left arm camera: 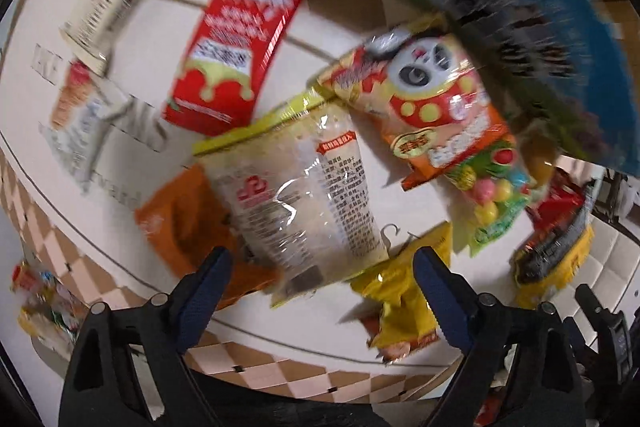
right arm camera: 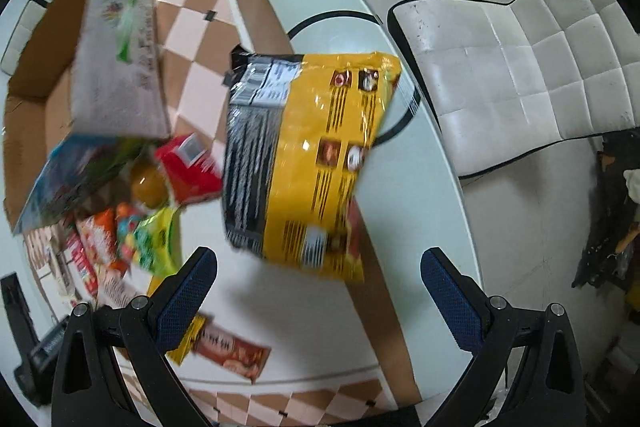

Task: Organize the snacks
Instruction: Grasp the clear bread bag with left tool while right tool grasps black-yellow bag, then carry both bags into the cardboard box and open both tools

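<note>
Snack packets lie scattered on a white table (left arm camera: 132,23). In the left wrist view a clear beige bag with yellow-green trim (left arm camera: 296,195) lies with its lower end between the fingers of my left gripper (left arm camera: 322,287), which is open; the pads stand clear of the bag. Around it lie a red packet (left arm camera: 236,47), a panda-print orange bag (left arm camera: 424,91), a bag of coloured candy balls (left arm camera: 492,195), an orange packet (left arm camera: 184,223) and a yellow packet (left arm camera: 404,299). In the right wrist view my right gripper (right arm camera: 316,291) hangs open just short of a yellow and black bag (right arm camera: 308,163).
An open cardboard box (right arm camera: 40,67) stands at the left, with a grey-white bag (right arm camera: 120,47) and a blurred blue bag (right arm camera: 72,179) by it. A white padded chair (right arm camera: 520,67) stands beside the table edge (right arm camera: 448,155). A checkered mat (right arm camera: 192,39) covers part of the table.
</note>
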